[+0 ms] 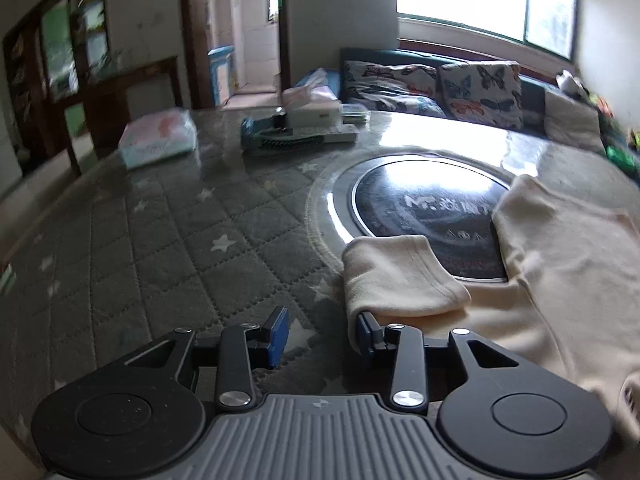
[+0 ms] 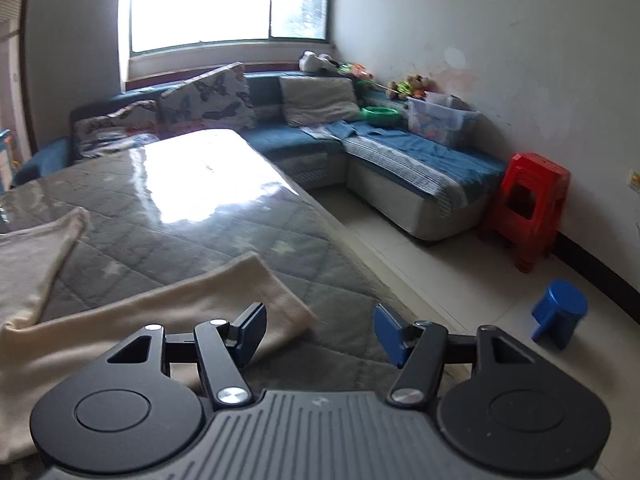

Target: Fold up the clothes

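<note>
With the left tool (image 1: 322,338) and right tool (image 2: 318,336) both spread and gripping nothing, the cream garment (image 1: 560,280) lies flat near the counter (image 1: 160,240) front edge, where a snagged sleeve (image 1: 396,280) could undo the fold.

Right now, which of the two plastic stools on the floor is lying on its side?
The small blue stool, nearer the table, has tipped onto its side; the taller red stool stands upright against the wall.

A cream garment (image 1: 560,280) is spread flat on the quilted grey table cover (image 1: 160,260), one sleeve (image 1: 396,276) folded back over itself.
</note>
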